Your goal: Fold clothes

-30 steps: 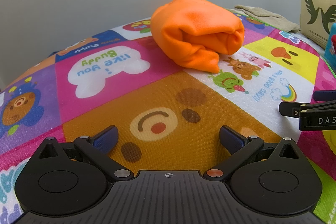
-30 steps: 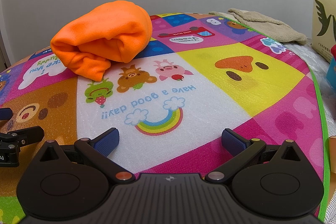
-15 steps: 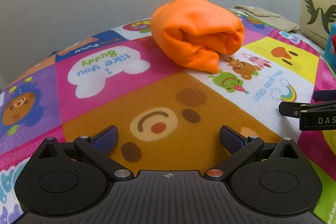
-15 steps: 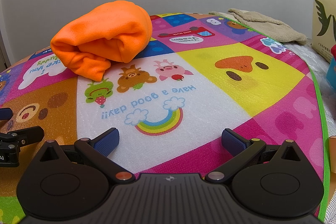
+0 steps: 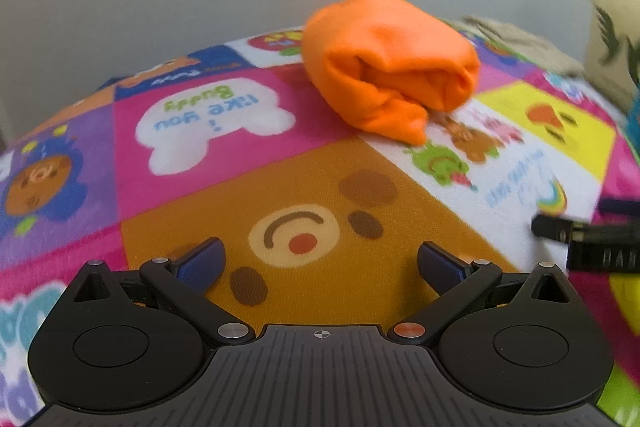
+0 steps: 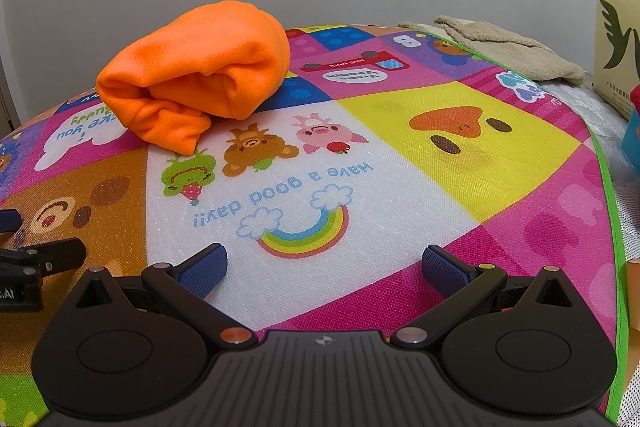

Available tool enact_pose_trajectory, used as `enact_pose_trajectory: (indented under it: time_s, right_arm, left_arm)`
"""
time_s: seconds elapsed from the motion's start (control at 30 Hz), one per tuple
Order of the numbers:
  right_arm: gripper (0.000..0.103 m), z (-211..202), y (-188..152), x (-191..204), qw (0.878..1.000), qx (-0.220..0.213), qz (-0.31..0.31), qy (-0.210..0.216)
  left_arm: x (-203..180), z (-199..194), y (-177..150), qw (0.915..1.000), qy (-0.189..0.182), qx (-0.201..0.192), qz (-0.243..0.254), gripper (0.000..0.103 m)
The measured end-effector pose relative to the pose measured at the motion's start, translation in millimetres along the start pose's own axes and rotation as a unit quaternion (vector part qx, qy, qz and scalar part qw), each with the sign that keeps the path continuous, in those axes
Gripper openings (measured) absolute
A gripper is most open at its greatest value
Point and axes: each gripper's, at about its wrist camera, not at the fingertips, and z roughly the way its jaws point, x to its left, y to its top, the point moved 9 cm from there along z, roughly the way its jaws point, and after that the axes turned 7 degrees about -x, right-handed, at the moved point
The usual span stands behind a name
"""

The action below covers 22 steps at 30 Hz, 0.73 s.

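An orange garment [image 5: 390,67] [image 6: 200,75], folded into a thick bundle, lies at the far side of the colourful cartoon play mat [image 5: 320,187] [image 6: 440,155]. My left gripper [image 5: 320,261] hovers open over the brown bear square, well short of the bundle, with nothing between its blue pads. My right gripper [image 6: 324,267] is open over the rainbow square, also empty and apart from the bundle. Each gripper shows at the edge of the other's view, the right one [image 5: 592,239] and the left one [image 6: 36,267].
A beige towel [image 6: 504,47] lies at the mat's far right corner. A yellow bag with a green print [image 6: 618,39] stands at the right by the wall. A blue object [image 6: 632,143] sits at the right edge. The grey wall is close behind the mat.
The left wrist view is now blurred and the scene has slipped slightly down and right in it, so the left gripper is moving. The right gripper and the bundle have stayed put.
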Motion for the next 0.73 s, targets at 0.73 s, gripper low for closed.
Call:
enact_pose_trajectory:
  time_s: [0.73]
  right_arm:
    - [0.103, 0, 0, 0, 1.0, 0.0, 0.0, 0.0]
  left_arm:
    - [9, -6, -2, 0.9998, 0.004, -0.001, 0.018, 0.103]
